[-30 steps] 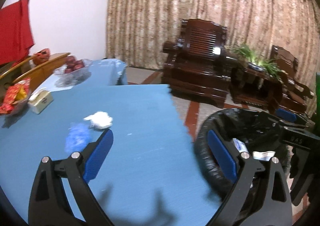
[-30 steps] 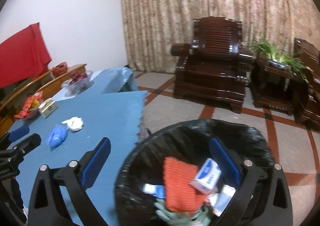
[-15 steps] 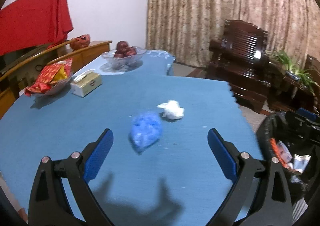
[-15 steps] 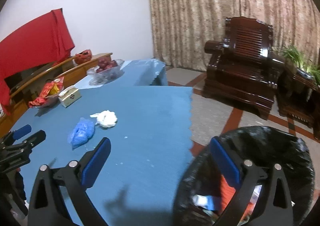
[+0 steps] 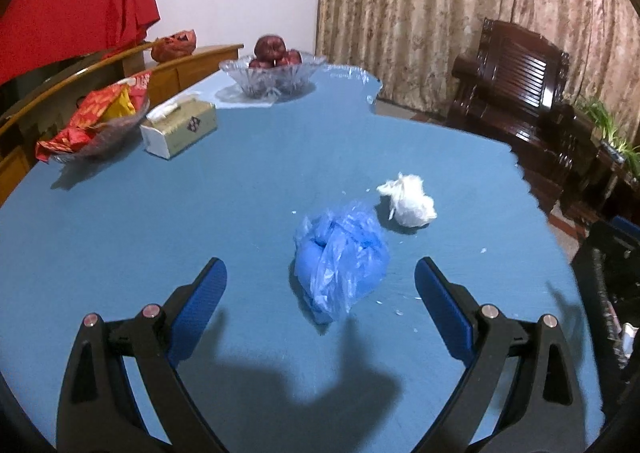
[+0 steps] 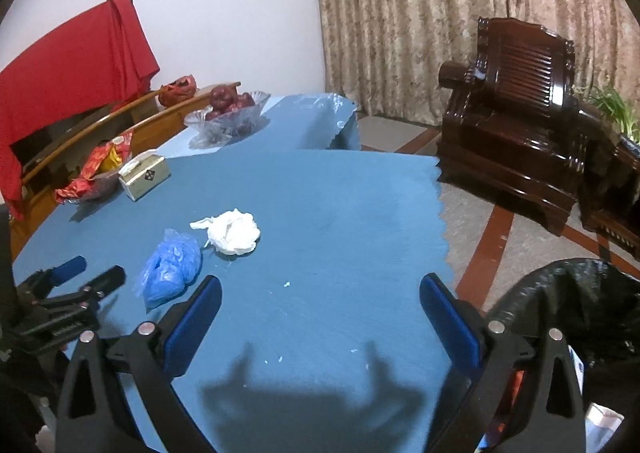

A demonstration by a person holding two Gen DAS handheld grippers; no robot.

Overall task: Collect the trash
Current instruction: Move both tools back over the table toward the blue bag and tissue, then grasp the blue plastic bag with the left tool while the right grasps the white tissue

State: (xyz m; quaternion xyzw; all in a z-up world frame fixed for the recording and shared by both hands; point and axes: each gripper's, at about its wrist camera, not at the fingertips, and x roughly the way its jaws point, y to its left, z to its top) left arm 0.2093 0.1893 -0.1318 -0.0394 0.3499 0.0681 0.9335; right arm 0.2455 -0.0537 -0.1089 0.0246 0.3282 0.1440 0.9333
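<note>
The left gripper [image 5: 320,285] is held wide open and empty above the blue table [image 5: 160,221], with the crumpled blue bag [image 5: 340,257] lying just past its 2 fingertips and the white wad [image 5: 410,199] beyond, to the right. The right gripper [image 6: 320,305] is likewise spread and empty. Only in its view is the black-lined bin [image 6: 580,301] seen clearly, off the table's near right edge, while farther left the tissue box [image 6: 145,172] and fruit bowl [image 6: 228,115] are shown in both.

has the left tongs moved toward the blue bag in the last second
Yes. The left tongs swung away from the black trash bin, which now sits at the right edge of the view, and face the blue plastic bag, now centred between the open fingers.
</note>
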